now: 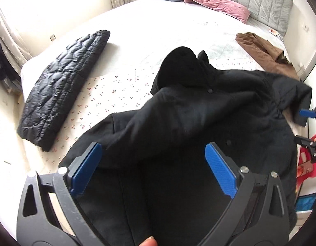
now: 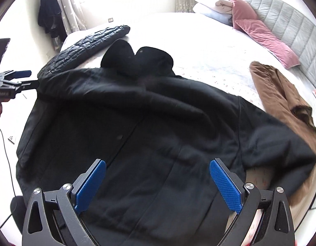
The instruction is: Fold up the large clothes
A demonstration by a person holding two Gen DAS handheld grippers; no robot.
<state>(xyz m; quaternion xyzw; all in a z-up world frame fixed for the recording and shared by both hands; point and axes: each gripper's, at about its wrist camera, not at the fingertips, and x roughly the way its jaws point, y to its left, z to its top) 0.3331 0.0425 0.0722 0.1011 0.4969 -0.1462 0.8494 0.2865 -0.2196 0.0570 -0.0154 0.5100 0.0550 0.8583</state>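
Note:
A large black hooded coat (image 1: 199, 110) lies spread on the bed, front up, with one sleeve folded across its chest; it also fills the right wrist view (image 2: 137, 123). My left gripper (image 1: 153, 155) is open and empty, hovering just above the coat's lower part. My right gripper (image 2: 158, 174) is open and empty above the coat's hem. The right gripper shows at the right edge of the left wrist view (image 1: 307, 123). The left gripper shows at the left edge of the right wrist view (image 2: 14, 80), beside the coat's shoulder.
A folded black quilted jacket (image 1: 61, 90) lies at the bed's left, also in the right wrist view (image 2: 86, 43). A brown garment (image 1: 264, 55) lies at the right (image 2: 285, 102). Pink pillows (image 2: 264, 39) and a grey headboard (image 2: 291, 28) are at the far end.

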